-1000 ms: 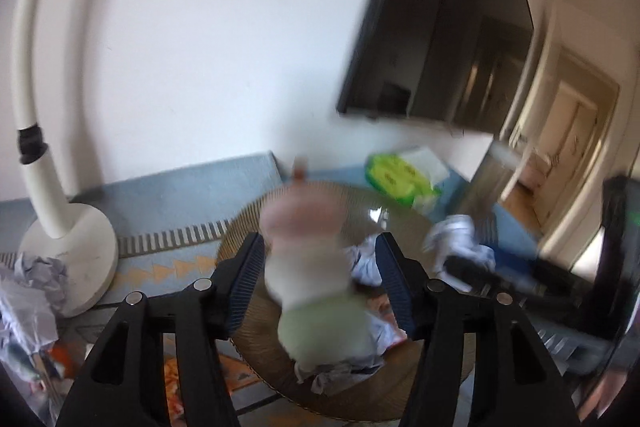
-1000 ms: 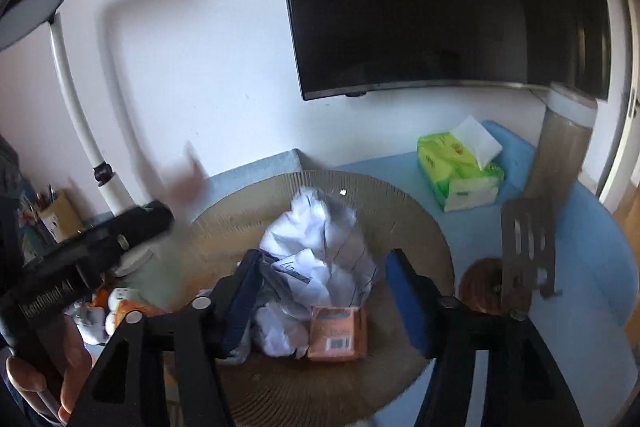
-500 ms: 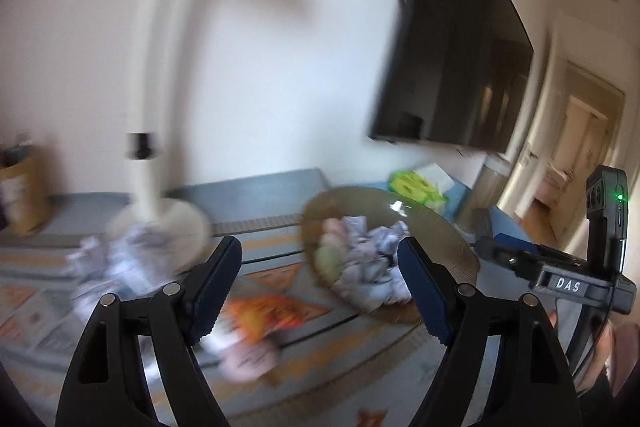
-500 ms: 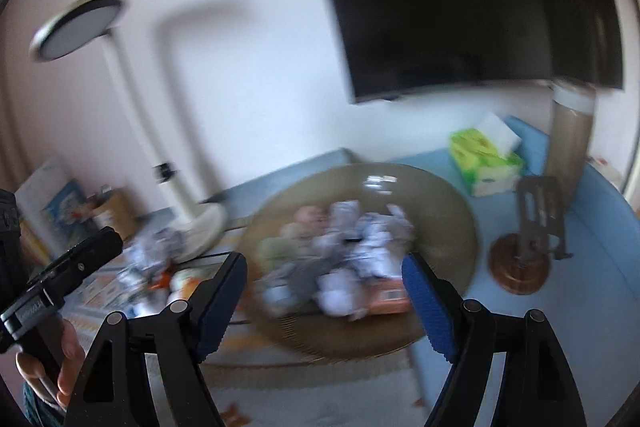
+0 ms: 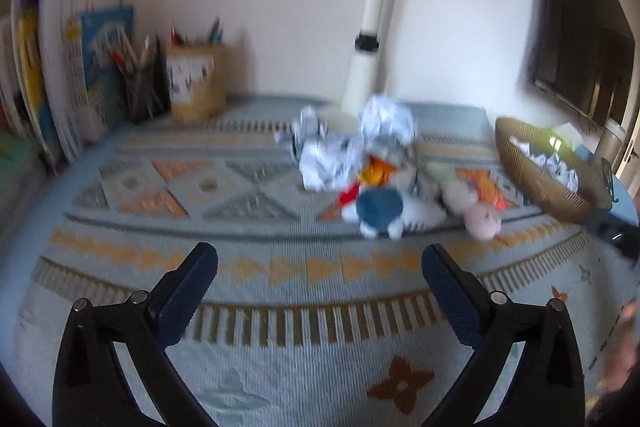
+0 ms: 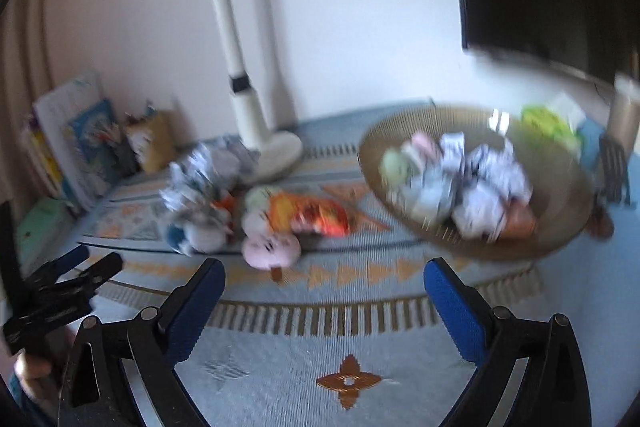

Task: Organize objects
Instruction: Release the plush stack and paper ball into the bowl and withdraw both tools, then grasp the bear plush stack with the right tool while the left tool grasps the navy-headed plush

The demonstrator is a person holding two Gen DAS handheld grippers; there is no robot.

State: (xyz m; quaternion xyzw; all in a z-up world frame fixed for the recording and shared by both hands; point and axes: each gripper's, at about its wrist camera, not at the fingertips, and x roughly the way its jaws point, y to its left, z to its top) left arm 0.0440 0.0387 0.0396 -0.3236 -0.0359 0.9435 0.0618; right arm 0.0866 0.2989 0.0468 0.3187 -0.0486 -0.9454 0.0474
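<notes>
At the far left, books (image 5: 60,67) and a brown pen cup (image 5: 195,83) stand against the wall, none of which showed in the left wrist view half a second ago. The left gripper (image 5: 320,275) has swung away from the woven basket (image 5: 536,171) and now hangs over the patterned mat (image 5: 280,347), its jaws spread wide with nothing between them. Ahead of it lies the loose heap: crumpled paper balls (image 5: 348,147), a blue-and-white soft toy (image 5: 380,211) and a pink plush (image 5: 482,221), all on the mat near the white lamp base (image 6: 276,151). An orange snack packet (image 6: 316,215) lies just beside the pink plush. The right gripper (image 6: 324,287) is likewise released and empty, drawn back from the basket, which now sits to its upper right instead of straight ahead. The basket holds paper balls, a green item and a pink item. Both views are blurred.
</notes>
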